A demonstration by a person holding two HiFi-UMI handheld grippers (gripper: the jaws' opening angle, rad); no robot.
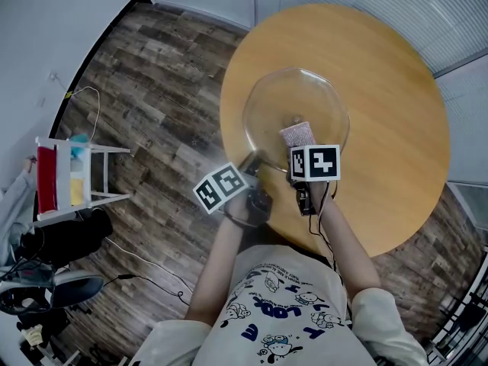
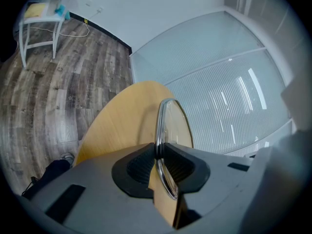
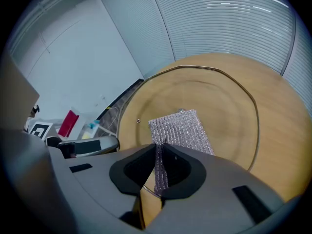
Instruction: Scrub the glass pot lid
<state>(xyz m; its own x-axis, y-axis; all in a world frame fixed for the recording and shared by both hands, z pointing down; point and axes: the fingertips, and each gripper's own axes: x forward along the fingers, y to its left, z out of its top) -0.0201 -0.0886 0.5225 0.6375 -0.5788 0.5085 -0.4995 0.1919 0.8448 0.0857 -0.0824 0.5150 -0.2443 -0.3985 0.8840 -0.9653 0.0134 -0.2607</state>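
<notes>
**Head view.** Both your forearms reach up from the bottom centre of the frame, close together. Your left gripper (image 1: 250,161) meets the lower left rim of the glass lid (image 1: 271,101). Your right gripper (image 1: 299,142) points steeply down onto the lid's middle, with the scrub pad (image 1: 297,133) at its tip. The lid sits over the left part of the round wooden table (image 1: 389,90). Bare tabletop lies to the right and above it, and the table edge is just left of your left gripper. Plank floor (image 1: 152,90) fills the left, with a white rack (image 1: 99,175) at the far left.

**Left gripper view.** Left gripper (image 2: 159,152): the jaws stand narrow, clamped on the lid's metal rim. The glass lid (image 2: 170,126) shows edge-on, running up the centre. The table (image 2: 122,116) lies behind it and a slatted glass wall (image 2: 224,91) stands on the right.

**Right gripper view.** Right gripper (image 3: 158,167): the jaws pinch the near end of the silvery mesh scrub pad (image 3: 180,128). The pad lies flat on the glass lid (image 3: 219,94). The lid's rim curves round to the right, and the table (image 3: 278,140) lies open beyond it.
</notes>
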